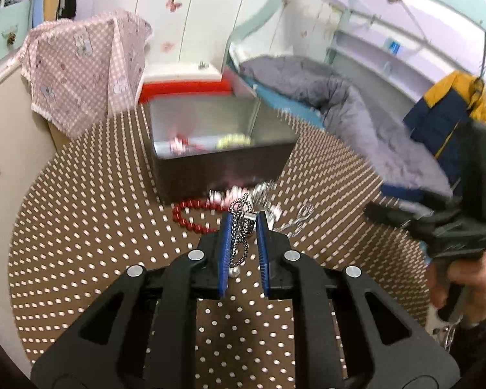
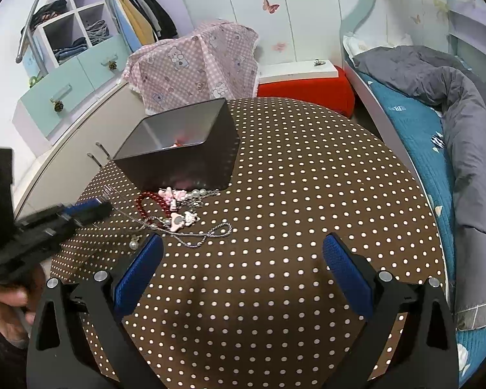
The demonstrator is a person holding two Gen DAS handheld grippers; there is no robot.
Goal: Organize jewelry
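Both grippers are matte black plastic: the left gripper (image 1: 244, 223) and right gripper (image 2: 243, 248) each have triangular cut-outs in the arms, round silver screws (image 1: 194, 254) at the joints, and ribbed blue pads (image 2: 346, 272). A dark sleeve (image 2: 3, 340), perhaps black, covers the wrist.

Brown white-dotted tablecloth (image 2: 275, 194), dark box (image 2: 184, 159), red bead bracelet (image 1: 191, 215), silver chain (image 1: 239, 227), blue-padded jaws.

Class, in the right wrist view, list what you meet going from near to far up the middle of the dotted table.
Thin silver chain → pink charm pieces → white pearl strand → dark open box → pink checked cloth.
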